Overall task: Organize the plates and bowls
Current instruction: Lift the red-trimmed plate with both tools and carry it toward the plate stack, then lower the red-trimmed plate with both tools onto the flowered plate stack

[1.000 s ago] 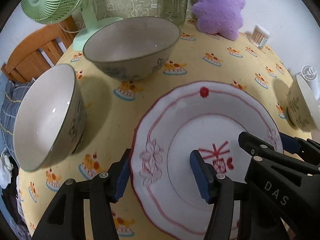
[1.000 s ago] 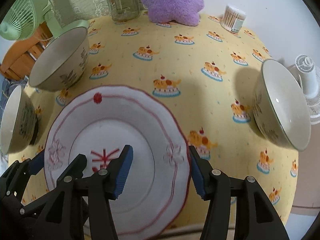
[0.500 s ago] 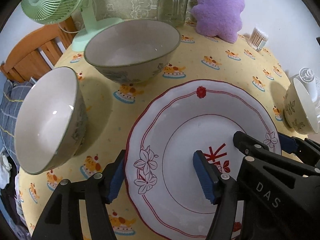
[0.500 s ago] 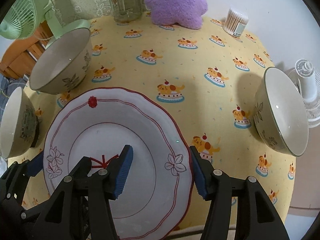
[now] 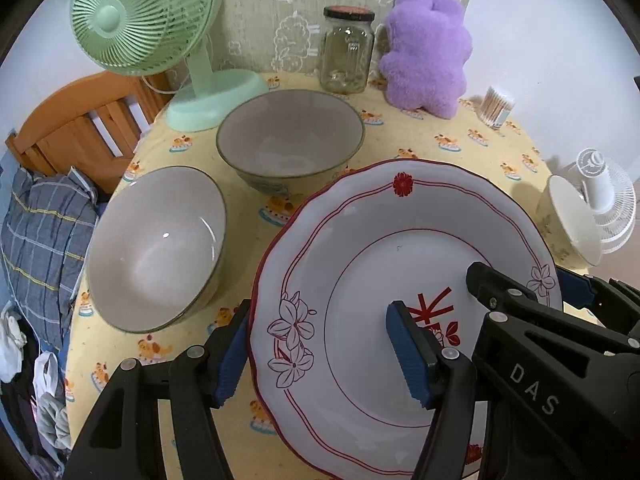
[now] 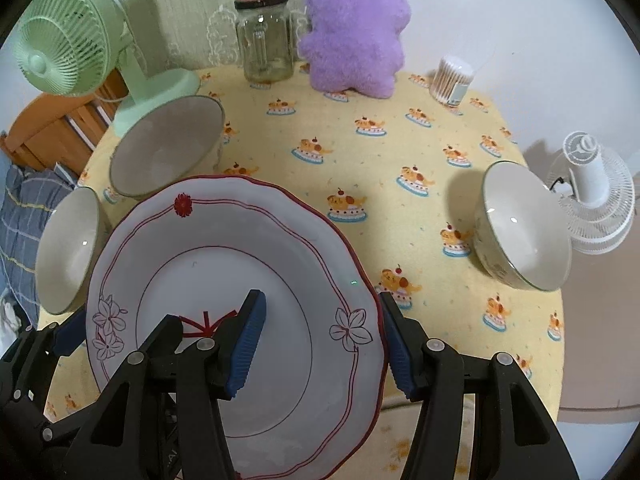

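Observation:
A white plate with red trim and flowers (image 5: 404, 252) (image 6: 224, 256) is held above the yellow table. My left gripper (image 5: 320, 352) straddles its left rim, one pad under and one over. My right gripper (image 6: 322, 340) straddles its right rim the same way. Both pairs of fingers stand wide apart, so whether they press on the plate is unclear. Two large bowls (image 5: 290, 144) (image 5: 156, 244) sit to the left. A third bowl (image 6: 524, 228) sits at the right.
A green fan (image 5: 140, 16), a glass jar (image 5: 347, 50), a purple plush toy (image 5: 424, 52) and a cotton-swab tub (image 6: 454, 80) stand along the back. A small white fan (image 6: 596, 192) stands at the right edge. A wooden chair (image 5: 80, 120) is at the left.
The plate has risen off the table between both grippers and tilted up; both cameras now sit higher and look further across the table. The bowls have not moved.

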Demonstrator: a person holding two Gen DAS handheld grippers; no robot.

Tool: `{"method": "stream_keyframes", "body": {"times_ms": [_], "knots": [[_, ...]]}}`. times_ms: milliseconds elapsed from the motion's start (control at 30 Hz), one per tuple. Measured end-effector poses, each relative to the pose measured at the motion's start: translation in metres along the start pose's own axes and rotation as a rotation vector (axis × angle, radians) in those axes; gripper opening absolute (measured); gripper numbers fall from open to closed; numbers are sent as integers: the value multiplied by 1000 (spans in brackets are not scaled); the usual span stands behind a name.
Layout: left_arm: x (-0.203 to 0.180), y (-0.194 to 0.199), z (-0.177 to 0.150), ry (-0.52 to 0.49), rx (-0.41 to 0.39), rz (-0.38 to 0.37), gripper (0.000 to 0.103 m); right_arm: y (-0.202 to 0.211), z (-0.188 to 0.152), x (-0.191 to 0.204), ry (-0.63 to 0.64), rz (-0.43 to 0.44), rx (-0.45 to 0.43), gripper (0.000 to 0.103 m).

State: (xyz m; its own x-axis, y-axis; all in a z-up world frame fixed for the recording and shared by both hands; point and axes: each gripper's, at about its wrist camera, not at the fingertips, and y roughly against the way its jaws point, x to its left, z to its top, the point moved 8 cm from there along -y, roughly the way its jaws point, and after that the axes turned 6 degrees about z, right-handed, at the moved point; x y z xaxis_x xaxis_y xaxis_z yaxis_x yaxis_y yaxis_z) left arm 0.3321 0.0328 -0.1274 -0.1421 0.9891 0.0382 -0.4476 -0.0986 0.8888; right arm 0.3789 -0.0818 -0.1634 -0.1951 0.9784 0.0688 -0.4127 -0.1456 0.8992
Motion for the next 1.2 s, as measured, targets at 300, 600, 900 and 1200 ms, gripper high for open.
{"method": "stream_keyframes", "body": {"times_ms": [300,600,900,1200], "knots": [[-5,30,-18,-63,-23,-51,66,38,-26,0,-71,-46,-31,61],[-27,47,-50,-136,2,-90,66,62,-72,-18,-160,-86,-27,61],[-69,56,-80,-166,27,-83,66,70,-109,-56,-200,-74,2,61],[-120,53,-108,-145,81,-92,66,72,-137,-109,-187,-80,48,61]]}}
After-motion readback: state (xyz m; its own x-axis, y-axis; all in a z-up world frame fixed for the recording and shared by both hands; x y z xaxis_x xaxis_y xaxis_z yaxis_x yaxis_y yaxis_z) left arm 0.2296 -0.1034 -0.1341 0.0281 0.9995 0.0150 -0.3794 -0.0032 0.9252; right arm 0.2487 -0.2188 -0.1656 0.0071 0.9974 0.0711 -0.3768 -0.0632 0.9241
